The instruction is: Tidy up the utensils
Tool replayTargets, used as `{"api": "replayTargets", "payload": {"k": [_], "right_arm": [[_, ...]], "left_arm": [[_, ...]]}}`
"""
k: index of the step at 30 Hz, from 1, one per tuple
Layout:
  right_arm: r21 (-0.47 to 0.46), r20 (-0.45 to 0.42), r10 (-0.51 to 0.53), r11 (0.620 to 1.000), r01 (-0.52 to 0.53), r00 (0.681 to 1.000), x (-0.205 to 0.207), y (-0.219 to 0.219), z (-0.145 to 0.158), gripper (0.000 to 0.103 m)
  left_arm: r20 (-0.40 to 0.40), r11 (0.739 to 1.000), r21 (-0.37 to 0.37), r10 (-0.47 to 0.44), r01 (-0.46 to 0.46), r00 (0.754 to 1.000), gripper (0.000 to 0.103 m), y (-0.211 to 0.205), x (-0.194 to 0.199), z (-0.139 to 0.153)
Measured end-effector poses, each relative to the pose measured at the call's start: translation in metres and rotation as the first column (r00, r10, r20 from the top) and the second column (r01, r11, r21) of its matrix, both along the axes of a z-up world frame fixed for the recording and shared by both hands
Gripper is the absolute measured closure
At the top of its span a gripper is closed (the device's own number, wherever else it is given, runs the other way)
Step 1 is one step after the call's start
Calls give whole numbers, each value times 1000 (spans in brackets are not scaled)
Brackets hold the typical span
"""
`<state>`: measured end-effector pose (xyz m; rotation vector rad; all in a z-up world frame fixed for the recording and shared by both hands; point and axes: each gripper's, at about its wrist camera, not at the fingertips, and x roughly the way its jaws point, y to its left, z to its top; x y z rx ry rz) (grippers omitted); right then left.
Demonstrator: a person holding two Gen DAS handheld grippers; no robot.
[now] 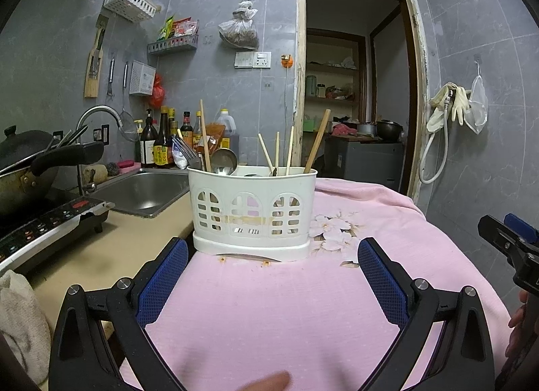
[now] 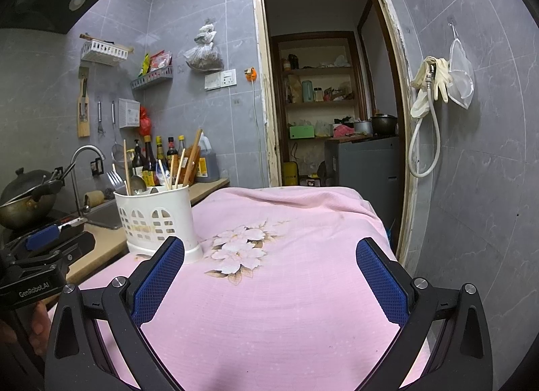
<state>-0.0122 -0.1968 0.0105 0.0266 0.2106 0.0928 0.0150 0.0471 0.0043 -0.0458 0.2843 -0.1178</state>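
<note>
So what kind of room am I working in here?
Most likely a small home kitchen: a steel sink with a faucet, a wok on an induction cooker, and sauce bottles against the tiled wall. The utensil holder stands on a pink cloth.

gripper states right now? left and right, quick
Left gripper: jaws open, holding nothing, facing the white utensil caddy.
Right gripper: jaws open, holding nothing, over the pink cloth.

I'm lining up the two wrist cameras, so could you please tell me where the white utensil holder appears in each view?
Left wrist view: the white utensil holder stands centre frame, just beyond the open left gripper.
Right wrist view: the holder stands left of centre, by the right gripper's left finger.
Shared landmark: the flower print on the pink cloth, beside the holder's base.
</note>
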Motion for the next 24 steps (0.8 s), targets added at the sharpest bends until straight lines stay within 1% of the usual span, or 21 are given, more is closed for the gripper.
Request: {"api": "replayTargets", "payload": {"k": [8,24], "right_arm": [[2,-6,-4,1000,4,1000,0,2,-4,0],[6,-21,-8,1000,8,1000,2,4,-8,0]], "left_arm": [[11,1000,5,5,-5,1000,4,-1,0,-2],[-2,1000,8,4,-4,1000,4,0,3,-2]]}}
